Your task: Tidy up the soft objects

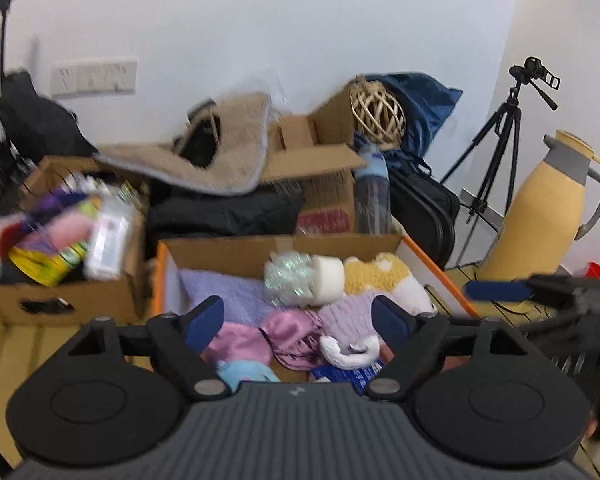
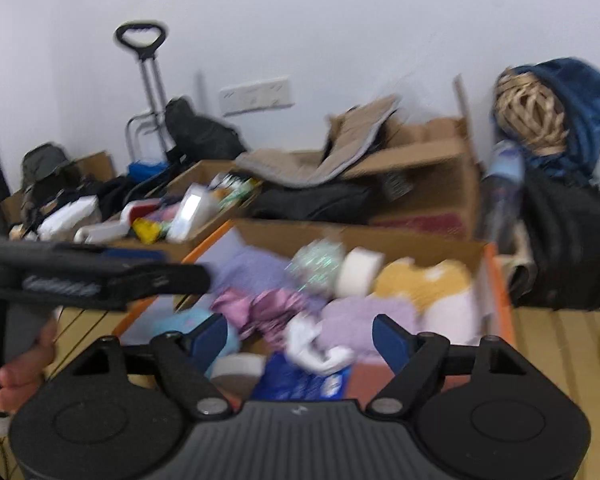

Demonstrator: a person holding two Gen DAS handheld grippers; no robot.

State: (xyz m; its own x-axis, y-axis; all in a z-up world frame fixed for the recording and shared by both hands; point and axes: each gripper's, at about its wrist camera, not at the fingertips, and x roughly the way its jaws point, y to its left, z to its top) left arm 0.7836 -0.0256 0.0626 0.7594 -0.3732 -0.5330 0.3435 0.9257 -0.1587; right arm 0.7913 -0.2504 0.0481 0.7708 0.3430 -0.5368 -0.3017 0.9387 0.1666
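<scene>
An orange-edged cardboard box (image 1: pixel 284 246) (image 2: pixel 380 240) holds soft things: a lavender cloth (image 1: pixel 228 292), a shiny pouf (image 1: pixel 288 280), a yellow-and-white plush (image 1: pixel 376 274) (image 2: pixel 424 284), a purple knit piece (image 1: pixel 348 316) (image 2: pixel 364 320), a pink satin cloth (image 1: pixel 288 328) (image 2: pixel 268 308) and a white glove-like item (image 1: pixel 352 350) (image 2: pixel 316 348). My left gripper (image 1: pixel 298 314) hovers open over the box's near side, nothing between its fingers. My right gripper (image 2: pixel 300 332) is open too, above the same pile and empty. Each gripper shows at the edge of the other's view.
A second cardboard box (image 1: pixel 60 232) of packaged goods stands to the left. Behind are a beige mat (image 1: pixel 220 152), a water bottle (image 1: pixel 374 196), a wicker ball (image 1: pixel 378 114) and black bags. A yellow jug (image 1: pixel 548 208) and a tripod (image 1: pixel 500 140) stand on the right.
</scene>
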